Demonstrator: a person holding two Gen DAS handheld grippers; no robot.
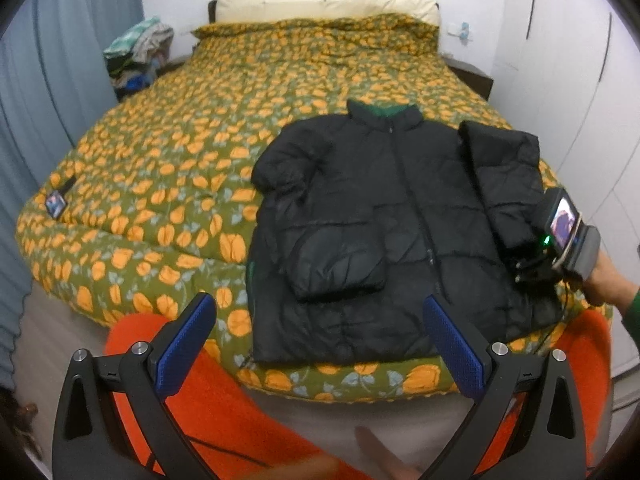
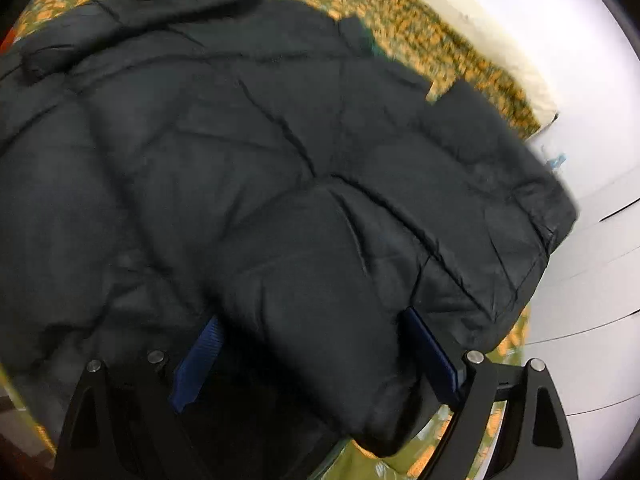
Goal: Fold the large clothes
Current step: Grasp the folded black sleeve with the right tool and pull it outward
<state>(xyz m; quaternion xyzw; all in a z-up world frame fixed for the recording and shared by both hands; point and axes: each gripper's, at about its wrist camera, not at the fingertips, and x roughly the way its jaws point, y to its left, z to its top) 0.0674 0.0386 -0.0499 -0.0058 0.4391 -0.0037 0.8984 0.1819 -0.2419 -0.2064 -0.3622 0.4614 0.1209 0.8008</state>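
A black puffer jacket (image 1: 400, 220) lies front up on the bed, collar toward the pillow. One sleeve (image 1: 336, 260) is folded across its front. The other sleeve (image 1: 504, 176) lies along the jacket's right side. My left gripper (image 1: 318, 297) hovers open near the bed's front edge, in front of the hem, with nothing between its blue pads. A hand in a green sleeve (image 1: 608, 284) holds my right gripper (image 1: 524, 264) over that right sleeve's cuff end. In the right wrist view the puffy sleeve end (image 2: 320, 360) lies between the widely spread jaws of the right gripper (image 2: 310, 316); no squeeze shows.
A green quilt with orange flowers (image 1: 160, 160) covers the bed, with a cream pillow (image 1: 320, 0) at the head. A pile of clothes (image 1: 136, 52) sits at the back left, and a small screen device (image 1: 56, 204) lies on the quilt's left edge. White wardrobe doors (image 1: 580, 80) stand at the right, orange fabric (image 1: 240, 400) below.
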